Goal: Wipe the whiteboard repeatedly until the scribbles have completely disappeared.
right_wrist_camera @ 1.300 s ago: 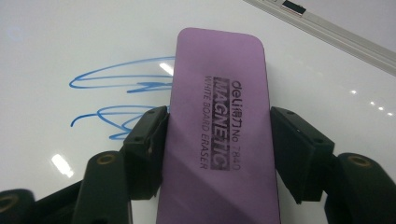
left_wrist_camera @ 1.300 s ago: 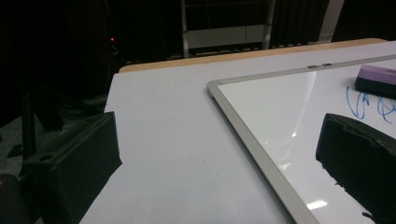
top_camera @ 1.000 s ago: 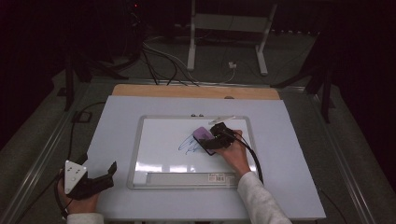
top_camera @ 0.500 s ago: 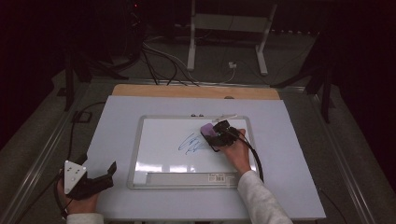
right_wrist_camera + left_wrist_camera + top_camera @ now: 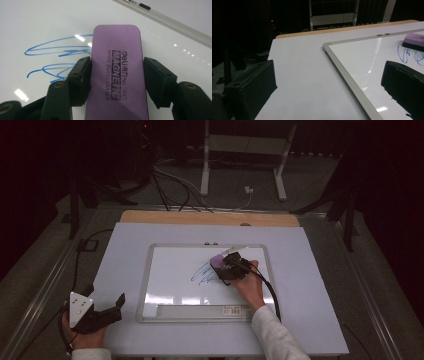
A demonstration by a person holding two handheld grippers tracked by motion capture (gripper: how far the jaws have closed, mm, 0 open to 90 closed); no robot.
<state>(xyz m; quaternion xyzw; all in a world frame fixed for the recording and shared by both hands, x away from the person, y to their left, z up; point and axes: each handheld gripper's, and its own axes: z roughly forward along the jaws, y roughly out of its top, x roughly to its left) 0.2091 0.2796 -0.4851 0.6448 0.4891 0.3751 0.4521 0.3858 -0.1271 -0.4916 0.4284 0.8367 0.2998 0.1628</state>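
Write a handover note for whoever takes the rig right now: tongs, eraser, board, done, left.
Right tongs: just closed, shut on the purple eraser, which sits flat on the whiteboard at the right end of the blue scribble.
Left tongs: open, holding nothing, resting on the table left of the board.
Done: eraser gripped.
Left: the scribble looks unwiped; probably sweep the eraser leftward across it.

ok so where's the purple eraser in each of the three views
high view: the purple eraser sits on the whiteboard's upper right part, in the right tongs.
left gripper view: at the right edge, upper part, lying on the board.
right gripper view: centre, reaching to the bottom edge, clamped between the two jaws.
shared landmark: the blue scribble, beside the eraser in each picture.
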